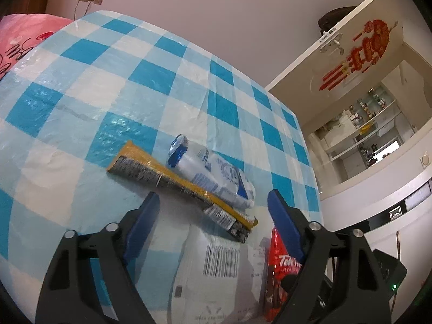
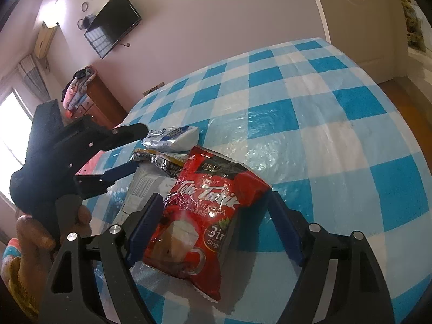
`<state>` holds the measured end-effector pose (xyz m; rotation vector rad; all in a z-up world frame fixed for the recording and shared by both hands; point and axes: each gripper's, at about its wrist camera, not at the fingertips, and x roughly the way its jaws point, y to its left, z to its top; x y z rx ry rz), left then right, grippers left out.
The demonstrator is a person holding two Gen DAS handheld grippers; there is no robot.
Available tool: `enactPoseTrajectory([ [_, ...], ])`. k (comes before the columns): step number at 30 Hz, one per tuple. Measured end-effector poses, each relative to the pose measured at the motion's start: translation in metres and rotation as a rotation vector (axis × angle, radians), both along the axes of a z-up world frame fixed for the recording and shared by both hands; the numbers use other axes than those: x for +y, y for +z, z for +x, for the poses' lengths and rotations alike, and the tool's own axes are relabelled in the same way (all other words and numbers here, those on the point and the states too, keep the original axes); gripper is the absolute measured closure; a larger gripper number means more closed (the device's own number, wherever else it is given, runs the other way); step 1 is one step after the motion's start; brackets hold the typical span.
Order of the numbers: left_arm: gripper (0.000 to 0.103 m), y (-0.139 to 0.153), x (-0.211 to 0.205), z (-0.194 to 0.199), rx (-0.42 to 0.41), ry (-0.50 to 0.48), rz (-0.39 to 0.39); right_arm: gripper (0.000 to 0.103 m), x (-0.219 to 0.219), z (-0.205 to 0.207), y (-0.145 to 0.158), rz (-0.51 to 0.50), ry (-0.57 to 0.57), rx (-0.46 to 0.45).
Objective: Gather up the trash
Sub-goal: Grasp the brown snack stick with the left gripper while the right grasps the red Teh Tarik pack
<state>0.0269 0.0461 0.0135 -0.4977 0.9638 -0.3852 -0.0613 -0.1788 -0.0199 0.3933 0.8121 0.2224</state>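
The right tool (image 2: 216,216) is spread wide around the red tea packet (image 2: 201,216) on the checked table (image 2: 337,140), not pinching yet. Next it should squeeze and lift. Behind the packet, the left tool (image 1: 213,202) is spread too.

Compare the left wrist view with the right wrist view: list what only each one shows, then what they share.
Only the left wrist view shows the open door with a red ornament, the shelves beyond it and the pink pillow.

Only the right wrist view shows the wall TV, the wooden dresser, the hand holding the left gripper, and the right gripper, jaws open around the red tea packet.

Both show the checkered tablecloth, red tea packet, yellow wrapper, white-blue packet and barcoded white bag.
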Motion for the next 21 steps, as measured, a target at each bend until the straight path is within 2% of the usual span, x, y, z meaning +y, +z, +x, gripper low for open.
enactPoseTrajectory([
  [6, 0.025, 0.000, -0.013, 0.025, -0.022, -0.020, -0.004, 0.023, -0.001, 0.000, 0.000, 0.007, 0.001, -0.003],
  [12, 0.025, 0.006, -0.029, 0.045, -0.063, -0.063, 0.036, 0.023, -0.002, 0.000, 0.000, 0.017, 0.001, -0.004],
  [16, 0.025, 0.009, -0.025, 0.038, -0.072, -0.076, 0.092, 0.023, -0.003, 0.000, 0.000, 0.024, 0.001, -0.005],
  [21, 0.025, 0.012, -0.022, 0.021, -0.069, -0.135, 0.201, 0.023, -0.004, 0.001, 0.000, 0.035, 0.001, -0.006],
])
